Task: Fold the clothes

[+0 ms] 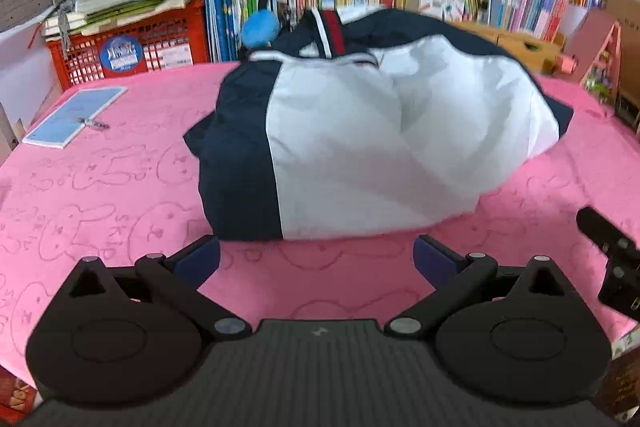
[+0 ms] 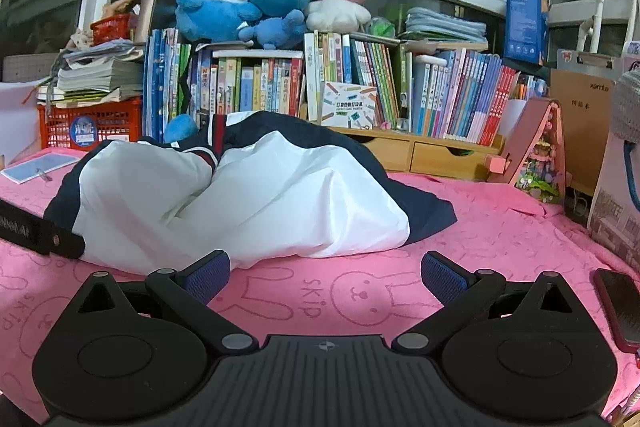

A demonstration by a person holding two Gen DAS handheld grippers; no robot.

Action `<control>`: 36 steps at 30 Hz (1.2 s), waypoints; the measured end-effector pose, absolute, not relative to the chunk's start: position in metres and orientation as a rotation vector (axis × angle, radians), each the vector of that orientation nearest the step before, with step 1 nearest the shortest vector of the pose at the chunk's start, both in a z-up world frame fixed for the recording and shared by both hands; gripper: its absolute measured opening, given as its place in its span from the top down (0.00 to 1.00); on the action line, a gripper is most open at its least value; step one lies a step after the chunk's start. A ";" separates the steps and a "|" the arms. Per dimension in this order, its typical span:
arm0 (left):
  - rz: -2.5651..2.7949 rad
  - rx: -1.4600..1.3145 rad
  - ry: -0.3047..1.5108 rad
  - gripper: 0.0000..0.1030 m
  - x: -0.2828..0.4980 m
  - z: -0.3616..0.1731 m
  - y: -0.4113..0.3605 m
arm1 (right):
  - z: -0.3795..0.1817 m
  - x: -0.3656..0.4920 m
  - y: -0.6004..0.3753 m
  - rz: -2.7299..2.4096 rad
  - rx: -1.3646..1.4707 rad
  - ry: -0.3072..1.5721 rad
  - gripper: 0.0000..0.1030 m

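Fingers of the left gripper point(image 1: 316, 259) and right gripper point(image 2: 326, 273) are being held wide apart, nothing gripped, just short of the navy-and-white jacket point(image 1: 372, 143) lying bunched on the pink bunny-print cloth point(image 2: 360, 299). Several layers may be getting pinched together, or the cloth caught with the hem. Sleeves and zipper are being hidden inside the heap.

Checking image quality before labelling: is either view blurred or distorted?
Left wrist view: motion-blurred, jacket and books soft, with the left gripper sharp. Right wrist view: crisp, the bunny print on the pink cloth readable ahead of the right gripper. Both bend straight lines, fisheye.
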State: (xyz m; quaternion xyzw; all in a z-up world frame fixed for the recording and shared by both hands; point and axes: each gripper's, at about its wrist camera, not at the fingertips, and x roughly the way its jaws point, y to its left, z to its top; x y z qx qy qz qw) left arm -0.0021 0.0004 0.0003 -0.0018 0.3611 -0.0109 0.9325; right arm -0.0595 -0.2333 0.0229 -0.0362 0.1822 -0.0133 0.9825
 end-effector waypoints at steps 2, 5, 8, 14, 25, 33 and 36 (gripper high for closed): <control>-0.024 -0.003 0.741 0.00 -0.007 0.001 0.001 | 0.023 -0.060 -0.233 -0.029 -0.079 0.373 0.00; -0.027 -0.001 0.744 0.00 -0.014 0.002 0.003 | 0.019 -0.057 -0.225 -0.033 -0.117 0.405 0.00; -0.029 0.001 0.747 0.00 -0.021 0.003 0.004 | 0.017 -0.057 -0.218 -0.029 -0.124 0.413 0.00; -0.025 0.012 0.800 0.00 -0.015 0.008 0.006 | 0.014 -0.055 -0.226 -0.012 -0.100 0.418 0.00; 0.015 0.047 0.845 0.00 0.002 0.005 -0.015 | 0.014 -0.056 -0.222 -0.017 -0.106 0.430 0.00; 0.030 0.056 0.855 0.00 0.006 0.004 -0.021 | 0.014 -0.058 -0.222 -0.019 -0.106 0.426 0.00; 0.055 0.071 0.854 0.00 0.005 0.004 -0.021 | 0.014 -0.059 -0.222 -0.019 -0.107 0.426 0.00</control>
